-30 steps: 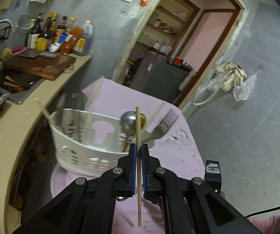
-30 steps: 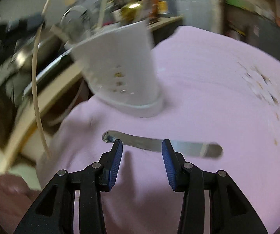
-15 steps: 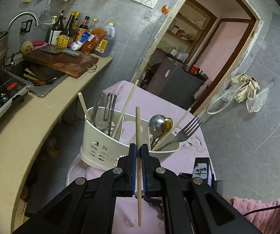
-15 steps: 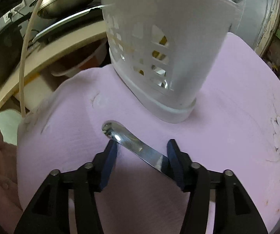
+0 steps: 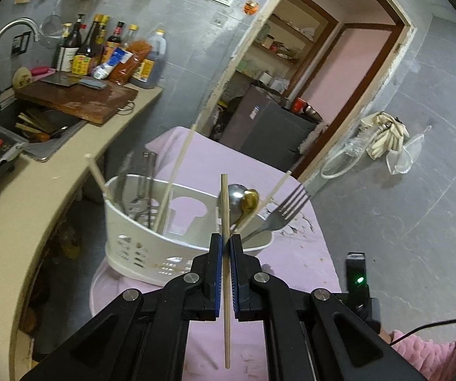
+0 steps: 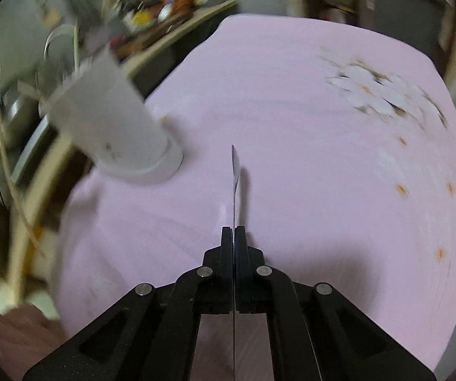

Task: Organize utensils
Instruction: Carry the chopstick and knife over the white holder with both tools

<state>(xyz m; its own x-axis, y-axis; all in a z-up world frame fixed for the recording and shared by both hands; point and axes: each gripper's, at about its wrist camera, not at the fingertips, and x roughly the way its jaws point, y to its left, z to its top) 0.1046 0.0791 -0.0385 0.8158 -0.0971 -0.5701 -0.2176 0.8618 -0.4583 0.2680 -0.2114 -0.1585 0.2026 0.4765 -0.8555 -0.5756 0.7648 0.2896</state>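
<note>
Left claw (image 5: 225, 244): clenched on a single wooden chopstick (image 5: 226, 285), which stands nearly upright between the blue pads, one end rising above the fingertips, the other hanging below them.

Right claw (image 6: 234, 233): jaws have just been closing and now pinch a flat metal utensil handle (image 6: 234, 171) edge-on; the thin blade runs forward from the fingertips over the cloth, its shadow just beside it. What kind of utensil it is cannot be told from this edge view.

White utensil basket (image 5: 139, 241): perforated walls, standing on the pink-covered surface (image 5: 304, 254) near its left edge. In the left wrist view it holds, at its right end, a steel spoon (image 5: 235, 190), a gold spoon (image 5: 249, 200) and a fork (image 5: 286, 206) leaning outward over the rim; at its left end, steel tongs (image 5: 145, 171) and loose chopsticks leaning at differing angles. In the right wrist view the basket (image 6: 110, 127) is blurred and sits to the left of the held handle, apart from it.

Open room: the cloth to the right of and beyond the basket is bare save for a printed flower pattern (image 6: 377, 92). A beige kitchen counter (image 5: 37, 190) curves close along the surface's left side, with a narrow gap between. Grey tiled floor (image 5: 402, 222) lies to the right.
</note>
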